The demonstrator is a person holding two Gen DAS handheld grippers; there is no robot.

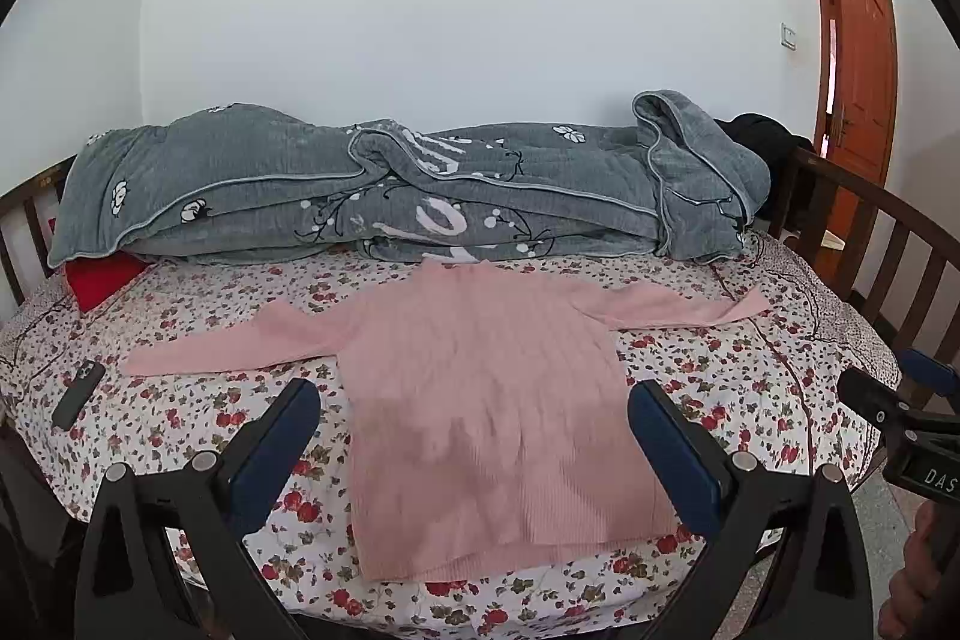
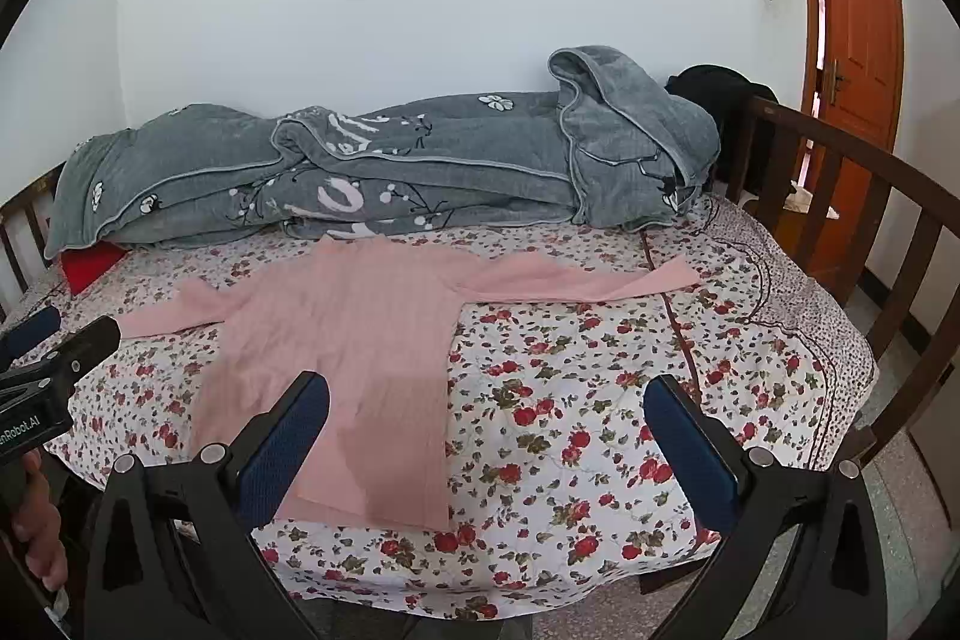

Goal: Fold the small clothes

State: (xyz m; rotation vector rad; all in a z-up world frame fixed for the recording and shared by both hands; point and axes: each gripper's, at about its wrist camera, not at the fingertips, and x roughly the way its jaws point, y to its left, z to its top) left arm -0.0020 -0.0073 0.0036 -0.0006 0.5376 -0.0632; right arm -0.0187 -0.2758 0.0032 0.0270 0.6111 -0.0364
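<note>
A white wall (image 1: 420, 10) and orange door (image 2: 858, 10) stand behind the flowery bed (image 2: 570, 400), where a gray blanket (image 1: 390, 196) lies behind the flat pink sweater (image 1: 480, 388), a dark phone, maybe, (image 1: 77, 394) lies nearby, and the left gripper (image 1: 474, 415) and right gripper (image 2: 486, 409) hold their fingers wide apart, gripping nothing.

On the bed (image 1: 780, 340) I count one pink sweater (image 1: 480, 400), one grey blanket (image 1: 390, 184) along the far edge, one red cushion (image 1: 99, 280) at the far left corner, one phone (image 1: 78, 394) near the left edge, and one black garment (image 1: 774, 142) at the far right corner.
</note>
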